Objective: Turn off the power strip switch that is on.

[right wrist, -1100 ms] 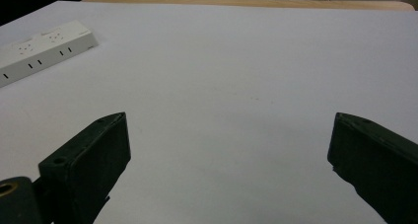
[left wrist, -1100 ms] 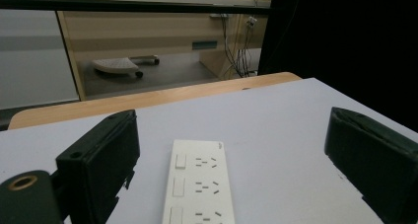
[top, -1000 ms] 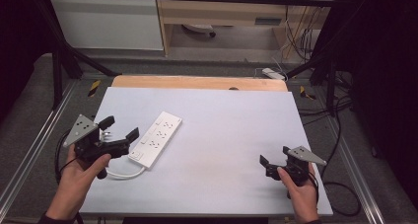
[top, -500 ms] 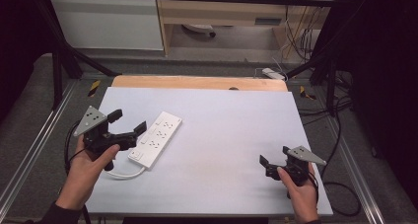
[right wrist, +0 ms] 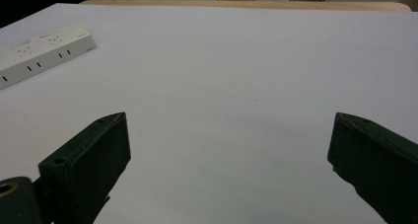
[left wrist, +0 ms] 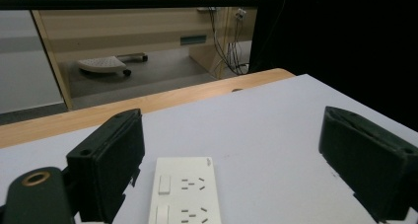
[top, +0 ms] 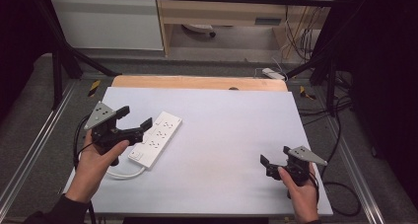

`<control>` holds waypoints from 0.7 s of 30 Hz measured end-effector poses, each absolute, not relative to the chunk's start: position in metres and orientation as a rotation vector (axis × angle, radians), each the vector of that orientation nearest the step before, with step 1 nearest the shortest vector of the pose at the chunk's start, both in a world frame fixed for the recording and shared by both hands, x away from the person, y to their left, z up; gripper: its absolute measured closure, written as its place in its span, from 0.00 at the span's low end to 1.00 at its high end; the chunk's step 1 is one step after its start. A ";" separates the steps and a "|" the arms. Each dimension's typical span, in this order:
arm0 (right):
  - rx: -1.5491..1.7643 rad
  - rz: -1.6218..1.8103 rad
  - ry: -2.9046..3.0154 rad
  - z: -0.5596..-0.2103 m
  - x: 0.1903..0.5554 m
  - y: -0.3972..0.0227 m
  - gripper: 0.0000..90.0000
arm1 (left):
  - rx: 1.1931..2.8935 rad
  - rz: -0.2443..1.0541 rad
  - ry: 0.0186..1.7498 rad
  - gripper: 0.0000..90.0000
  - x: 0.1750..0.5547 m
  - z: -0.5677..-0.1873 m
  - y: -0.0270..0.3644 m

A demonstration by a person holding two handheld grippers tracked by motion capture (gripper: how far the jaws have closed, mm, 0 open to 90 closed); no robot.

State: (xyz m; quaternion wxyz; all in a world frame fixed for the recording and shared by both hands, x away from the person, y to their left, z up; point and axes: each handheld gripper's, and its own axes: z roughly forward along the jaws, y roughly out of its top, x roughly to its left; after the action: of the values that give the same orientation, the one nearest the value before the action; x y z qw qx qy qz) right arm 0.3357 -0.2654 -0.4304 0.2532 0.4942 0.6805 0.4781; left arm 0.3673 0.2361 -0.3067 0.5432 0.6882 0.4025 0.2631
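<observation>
While the right gripper (top: 274,164) rests far off with jaws wide and empty, the left gripper (top: 134,119) (also open, holding nothing) hovers over the strip (top: 156,138), which lies left on the surface (top: 231,130), its long axis running away between the jaws.

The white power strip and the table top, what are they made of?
The white rectangular power strip looks like smooth, hard moulded plastic, slightly glossy: crisp edges, neat cut socket slots and raised switches. The pale grey table top looks like a matte sheet or laminate, flat with no grain; the light brown strip along its far edge looks like wood.
</observation>
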 end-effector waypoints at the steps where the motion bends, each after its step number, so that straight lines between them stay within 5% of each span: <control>1: 1.343 1.300 1.850 -0.430 0.336 -0.265 0.03 | 1.632 0.623 0.956 0.12 0.368 -0.307 0.236; 21: 1.335 1.305 1.856 -0.430 0.335 -0.265 0.03 | 1.644 0.642 0.984 0.22 0.394 -0.312 0.218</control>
State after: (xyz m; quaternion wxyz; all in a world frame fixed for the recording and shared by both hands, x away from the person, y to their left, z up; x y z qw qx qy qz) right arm 0.3347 -0.2653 -0.4301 0.2520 0.4907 0.6822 0.4799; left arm 0.3940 0.2178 -0.3122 0.5315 0.6891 0.4125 0.2693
